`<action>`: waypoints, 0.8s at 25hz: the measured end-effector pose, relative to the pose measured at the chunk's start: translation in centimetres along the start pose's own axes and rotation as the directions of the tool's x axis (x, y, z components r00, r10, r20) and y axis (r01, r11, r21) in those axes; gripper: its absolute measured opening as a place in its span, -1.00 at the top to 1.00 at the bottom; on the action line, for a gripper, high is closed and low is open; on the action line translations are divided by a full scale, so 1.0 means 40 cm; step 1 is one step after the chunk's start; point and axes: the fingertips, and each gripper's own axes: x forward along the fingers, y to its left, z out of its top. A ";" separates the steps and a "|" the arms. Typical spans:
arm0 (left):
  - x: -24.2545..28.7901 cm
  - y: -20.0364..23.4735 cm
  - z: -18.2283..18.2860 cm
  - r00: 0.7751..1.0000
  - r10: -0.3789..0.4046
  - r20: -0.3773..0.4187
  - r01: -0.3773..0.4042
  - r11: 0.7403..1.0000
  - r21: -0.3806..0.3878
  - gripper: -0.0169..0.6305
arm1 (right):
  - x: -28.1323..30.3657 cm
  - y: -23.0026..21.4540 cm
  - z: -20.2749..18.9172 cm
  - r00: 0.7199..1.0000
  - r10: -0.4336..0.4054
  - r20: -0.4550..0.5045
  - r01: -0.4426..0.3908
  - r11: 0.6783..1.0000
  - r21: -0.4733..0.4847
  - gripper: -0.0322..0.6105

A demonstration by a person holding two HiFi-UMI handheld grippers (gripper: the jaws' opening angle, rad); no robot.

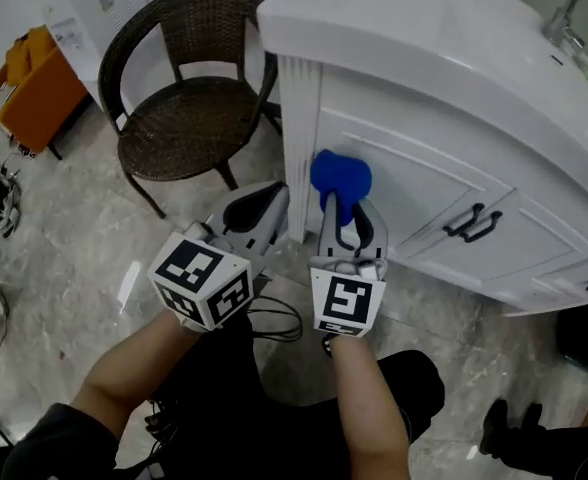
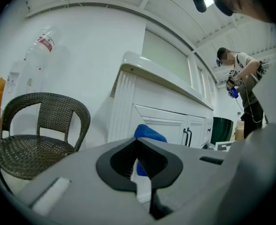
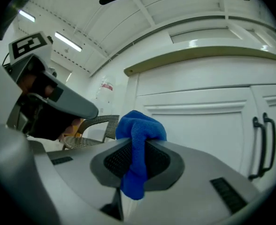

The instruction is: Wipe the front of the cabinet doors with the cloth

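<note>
The white cabinet [image 1: 424,158] has panelled doors [image 3: 199,125] with black handles [image 1: 473,223]. My right gripper [image 1: 346,208] is shut on a bunched blue cloth [image 1: 340,176], and the cloth is up against the left door near its upper left corner. In the right gripper view the cloth [image 3: 139,135] bulges out past the jaws of that gripper [image 3: 137,146], with the handles [image 3: 264,144] off to the right. My left gripper [image 1: 272,198] hangs just left of the cloth by the cabinet's fluted corner. Its jaws are together and hold nothing [image 2: 138,144]. The cloth [image 2: 149,132] shows behind them.
A dark wicker chair [image 1: 189,108] stands left of the cabinet. Black cables [image 1: 274,320] lie on the marble floor under my arms. An orange box [image 1: 34,78] is at the far left, a faucet [image 1: 574,13] on the counter's right. A person [image 2: 241,78] stands far off.
</note>
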 end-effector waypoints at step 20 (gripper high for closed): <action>0.036 0.118 -0.078 0.996 -0.030 -0.084 0.028 0.999 -0.034 0.95 | 0.031 -0.025 -0.190 0.990 -0.066 -0.126 0.058 0.996 -0.061 0.76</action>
